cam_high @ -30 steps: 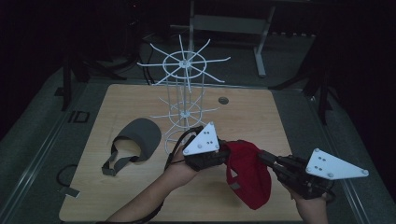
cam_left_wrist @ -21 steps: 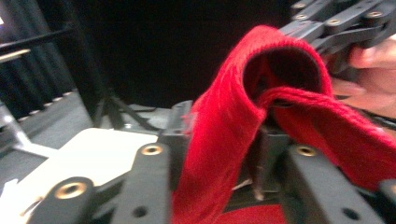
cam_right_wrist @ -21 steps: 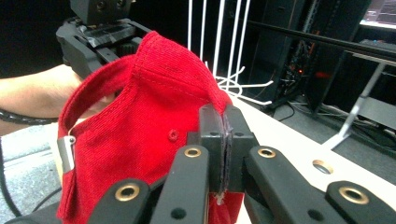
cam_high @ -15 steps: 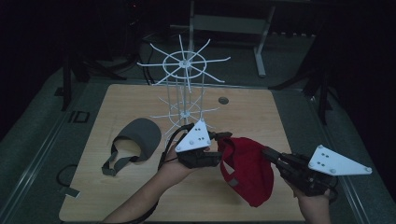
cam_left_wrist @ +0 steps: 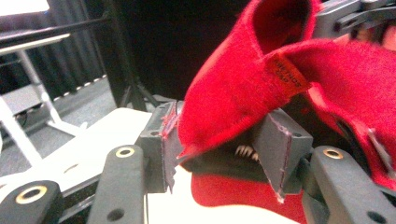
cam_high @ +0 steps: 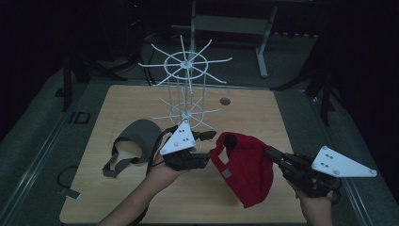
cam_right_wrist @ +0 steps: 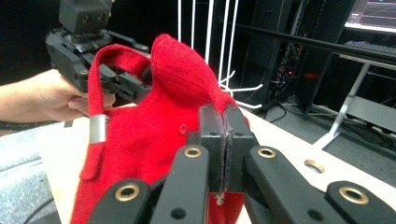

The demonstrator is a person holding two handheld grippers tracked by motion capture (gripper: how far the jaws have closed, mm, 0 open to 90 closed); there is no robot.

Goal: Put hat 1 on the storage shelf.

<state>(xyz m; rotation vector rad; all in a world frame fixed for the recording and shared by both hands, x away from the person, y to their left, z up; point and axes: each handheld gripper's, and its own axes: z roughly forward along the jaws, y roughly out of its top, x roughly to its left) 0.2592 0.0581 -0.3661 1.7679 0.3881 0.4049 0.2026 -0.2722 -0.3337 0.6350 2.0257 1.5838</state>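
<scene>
A red cap [cam_high: 249, 169] hangs over the table's front, held at its right side by my right gripper [cam_high: 272, 154], whose jaws are shut on the fabric [cam_right_wrist: 154, 135]. My left gripper [cam_high: 211, 147] is at the cap's left edge by the back strap. Its jaws have just been opening. In the left gripper view the cap's edge [cam_left_wrist: 233, 102] droops between the parted jaws of the left gripper [cam_left_wrist: 224, 149], brushing one pad [cam_left_wrist: 169, 140] without being pinched. The right gripper view shows the right gripper [cam_right_wrist: 225, 135] clamped and the left gripper [cam_right_wrist: 116, 79] beyond the cap.
A white wire rack [cam_high: 184, 84] with radiating hooks stands at the middle back of the wooden table [cam_high: 254, 113]. A grey visor cap [cam_high: 141, 134] lies left of my left hand. A small round hole [cam_high: 225, 101] is in the tabletop behind the cap.
My left gripper has opened its jaws and drawn back to the left, off the cap's edge. The right gripper keeps its hold and has stayed in place.
</scene>
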